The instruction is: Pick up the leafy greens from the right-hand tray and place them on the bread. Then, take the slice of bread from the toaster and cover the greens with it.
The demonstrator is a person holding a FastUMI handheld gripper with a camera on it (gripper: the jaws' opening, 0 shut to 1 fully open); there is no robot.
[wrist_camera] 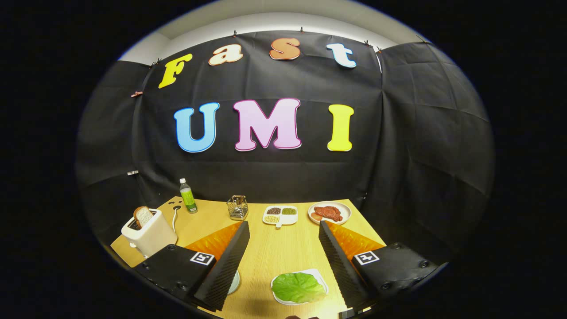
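Note:
My gripper (283,261) hangs open above the wooden table, its two fingers spread wide with nothing between them. Low between the fingers, nearer the right one, lies a green lettuce leaf (297,287) on a white tray (320,277). A white toaster (148,232) stands beyond the left finger at the table's left edge, with a slice of bread (143,215) sticking up out of its slot. The rim of a pale plate (235,282) peeks out from behind the left finger; what lies on it is hidden.
Along the back of the table stand a green-labelled bottle (188,196), a small metal holder (238,207), a white divided dish of grains (280,215) and a plate of red meat (329,213). The toaster's cord (174,217) trails behind it.

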